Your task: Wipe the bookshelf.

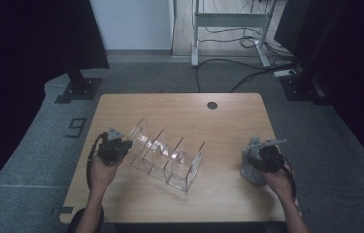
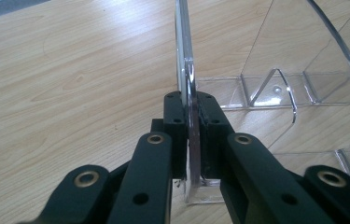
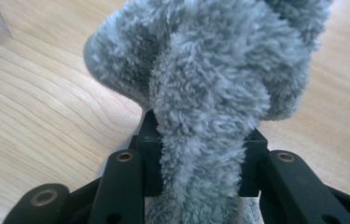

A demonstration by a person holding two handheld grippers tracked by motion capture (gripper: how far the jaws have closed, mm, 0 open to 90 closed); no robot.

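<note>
A clear acrylic rack with several upright dividers lies at the middle of the wooden table. My left gripper is at its left end. In the left gripper view the left gripper is shut on the rack's thin end wall, which stands edge-on between the pads. A fluffy grey cloth sits bunched near the table's right edge, with my right gripper on it. In the right gripper view a thick fold of the cloth is squeezed between the jaws of the right gripper.
A round cable hole is in the table's far side. Bare wood lies between the rack and the cloth. On the floor beyond stand a black stand base, a white desk frame and loose cables.
</note>
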